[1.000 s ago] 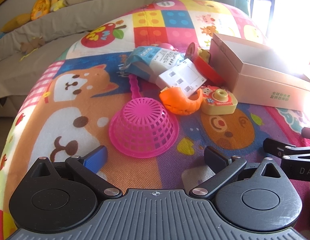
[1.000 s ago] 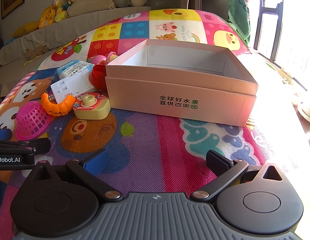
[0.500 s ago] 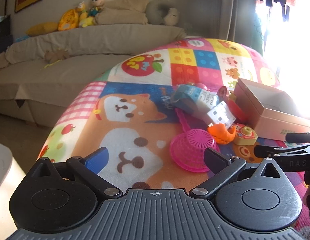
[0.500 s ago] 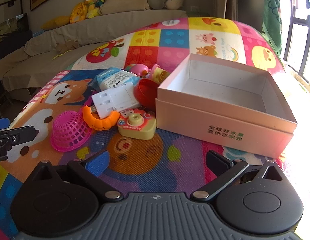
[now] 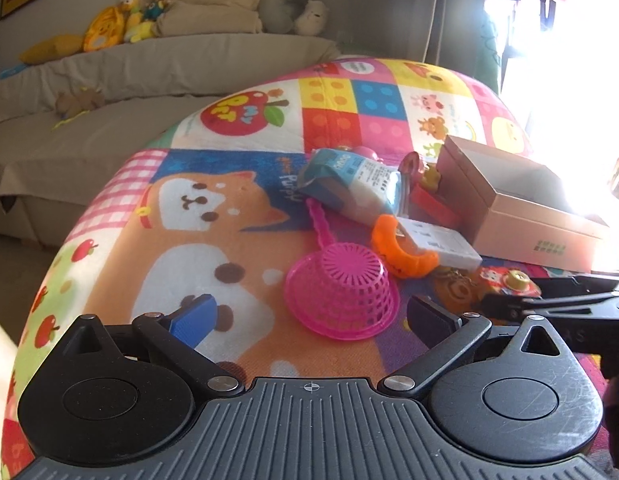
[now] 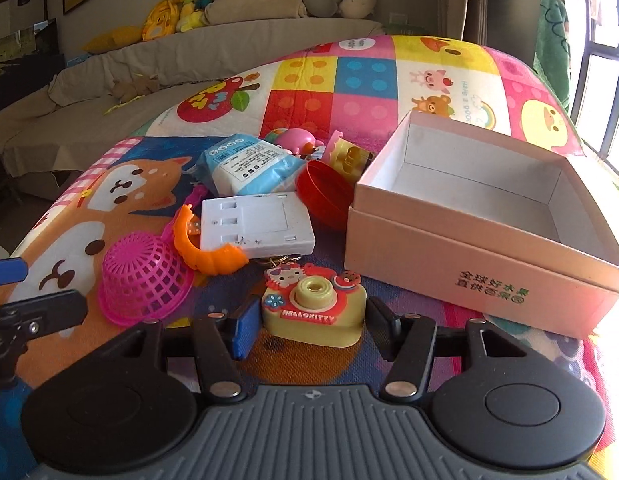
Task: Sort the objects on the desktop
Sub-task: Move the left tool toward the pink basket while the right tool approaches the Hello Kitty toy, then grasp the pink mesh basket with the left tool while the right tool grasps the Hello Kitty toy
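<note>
The right gripper is low over the colourful play mat, and its two fingers stand on either side of the yellow toy camera. The fingers are close to the camera's sides, but I cannot tell if they already press on it. The camera stands upright on the mat, just in front of the pink cardboard box, which is open.

The left gripper is wide open and holds nothing. It hovers above the mat, just in front of the pink plastic basket, which lies upside down.

Behind the basket there is a small heap of things: an orange curved toy, a white flat plastic piece that lies partly on it, a blue and white packet, and a red round lid that leans near the box. A beige sofa with stuffed toys is behind the mat.
</note>
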A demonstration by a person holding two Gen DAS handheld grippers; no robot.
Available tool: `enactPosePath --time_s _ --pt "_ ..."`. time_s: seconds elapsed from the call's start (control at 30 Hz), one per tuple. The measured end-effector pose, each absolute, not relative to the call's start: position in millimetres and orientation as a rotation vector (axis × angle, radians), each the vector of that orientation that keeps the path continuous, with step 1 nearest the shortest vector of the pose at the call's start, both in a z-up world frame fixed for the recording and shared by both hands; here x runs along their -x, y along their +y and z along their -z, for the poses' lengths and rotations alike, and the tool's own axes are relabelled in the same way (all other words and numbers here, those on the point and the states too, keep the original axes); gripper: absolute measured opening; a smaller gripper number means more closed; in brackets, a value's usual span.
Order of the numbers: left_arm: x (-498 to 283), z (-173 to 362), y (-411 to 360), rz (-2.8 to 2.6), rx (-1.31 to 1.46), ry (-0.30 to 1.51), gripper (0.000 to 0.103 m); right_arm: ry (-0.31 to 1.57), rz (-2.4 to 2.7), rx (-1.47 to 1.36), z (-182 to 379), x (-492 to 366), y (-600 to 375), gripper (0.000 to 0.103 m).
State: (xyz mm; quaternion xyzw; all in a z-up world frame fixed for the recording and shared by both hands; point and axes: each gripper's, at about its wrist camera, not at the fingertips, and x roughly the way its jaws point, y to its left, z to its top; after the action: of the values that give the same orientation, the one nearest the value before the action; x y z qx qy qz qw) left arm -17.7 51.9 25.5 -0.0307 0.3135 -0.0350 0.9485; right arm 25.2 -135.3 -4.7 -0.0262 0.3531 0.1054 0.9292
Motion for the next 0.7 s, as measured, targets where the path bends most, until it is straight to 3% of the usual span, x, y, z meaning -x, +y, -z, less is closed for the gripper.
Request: enactPosePath --time_s 0.2,0.3,0.4,0.53,0.7 --pt "-24 -7 23 0.053 -0.035 0.719 0.102 0.732 -0.230 0.127 3 37 -161 0.057" --pt "-31 -7 22 0.039 -0.038 0.732 0.088 0.746 -0.249 0.144 3 52 -167 0.057" --pt "-26 -10 23 0.026 -0.056 0.721 0.088 0.732 -0.246 0.149 4 59 -172 0.058" --pt "1 -11 24 0.070 -0.078 0.732 0.088 0.710 -0.208 0.115 3 53 -175 0.081" --pt "45 -13 24 0.197 -0.085 0.763 0.089 0.697 -0.228 0.092 3 41 -172 0.081"
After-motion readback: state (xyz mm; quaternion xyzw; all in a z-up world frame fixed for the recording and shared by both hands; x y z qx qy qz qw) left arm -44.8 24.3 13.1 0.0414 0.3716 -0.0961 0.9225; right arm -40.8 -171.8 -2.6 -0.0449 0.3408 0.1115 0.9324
